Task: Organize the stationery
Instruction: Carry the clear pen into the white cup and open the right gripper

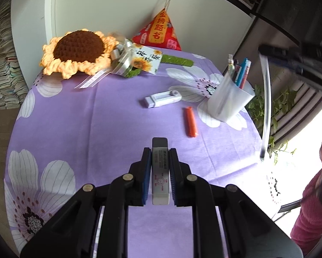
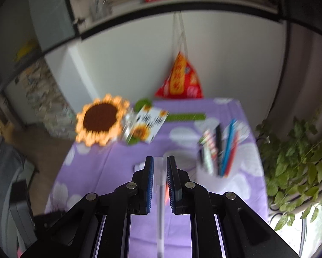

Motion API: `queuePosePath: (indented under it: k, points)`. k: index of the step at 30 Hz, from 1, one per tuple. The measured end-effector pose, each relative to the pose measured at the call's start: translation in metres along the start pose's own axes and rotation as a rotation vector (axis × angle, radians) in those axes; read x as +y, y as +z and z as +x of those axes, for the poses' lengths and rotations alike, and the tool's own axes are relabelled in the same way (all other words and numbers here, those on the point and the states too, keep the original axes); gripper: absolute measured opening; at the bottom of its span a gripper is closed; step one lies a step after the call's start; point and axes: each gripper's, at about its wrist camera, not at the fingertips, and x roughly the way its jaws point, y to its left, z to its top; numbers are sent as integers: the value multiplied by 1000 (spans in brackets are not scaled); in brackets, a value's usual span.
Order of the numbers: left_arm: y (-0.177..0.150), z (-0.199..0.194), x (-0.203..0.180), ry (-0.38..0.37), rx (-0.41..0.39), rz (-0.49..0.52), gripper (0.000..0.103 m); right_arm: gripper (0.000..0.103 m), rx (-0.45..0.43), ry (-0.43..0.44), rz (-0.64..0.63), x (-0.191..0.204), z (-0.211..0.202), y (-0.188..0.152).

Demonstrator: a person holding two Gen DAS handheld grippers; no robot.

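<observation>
My right gripper (image 2: 160, 161) is clamped on a clear pen (image 2: 160, 204), gripped near one end; its long axis runs back along the fingers toward me, the free end trailing low. The translucent pen cup (image 2: 206, 185) stands ahead and to the right of that gripper, near the table's right edge, already holding several pens (image 2: 225, 150), blue and red among them. The right hand is the nearer one to the cup, I judge. The coming move turns on swinging the clear pen upright and over the cup's mouth.

My left gripper (image 1: 160, 152) is closed on a white eraser (image 1: 160, 172) in its printed sleeve, long axis pointing forward between the pads. From this side the cup (image 1: 229, 101) sits far right. Loose on the cloth lie an orange marker (image 1: 191, 122) just left of the cup and a white correction tape (image 1: 163, 99) beyond it.

Surface: purple tablecloth (image 1: 96, 118) with white flowers. At the far edge lie a crocheted sunflower (image 1: 77, 51), a sunflower card (image 1: 147, 59) and a red triangular pouch (image 1: 158, 32) against the white wall. Houseplant (image 2: 294, 165) beyond the right edge. The right view is motion-blurred.
</observation>
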Motion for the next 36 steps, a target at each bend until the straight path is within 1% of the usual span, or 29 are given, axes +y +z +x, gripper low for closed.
queuePosePath:
  k: [3,6,8,10,16,21,28,36]
  points:
    - [-2,-2,-9,2,0,16,15,13,-100,-34,62,-27,-12,21]
    - [-2,-6,-13,11,-3,17,15,13,-168,-66,117,-50,-9,43]
    - [-1,-8,-15,17,-7,11,15,13,-203,-71,113,-59,-5,53]
    - [2,-11,-17,20,-14,9,15,13,-223,-63,114,-64,2,58]
    - [17,-18,-34,19,-45,32,15,13,-303,-113,151,-87,9,58]
    - [28,-16,-48,-10,-48,46,15,13,-307,-119,170,-102,20,53]
    - [33,-6,-55,3,-24,49,15,13,-284,-122,155,-108,36,42]
    - [37,0,-62,-3,-13,56,15,13,-274,-90,151,-112,28,25]
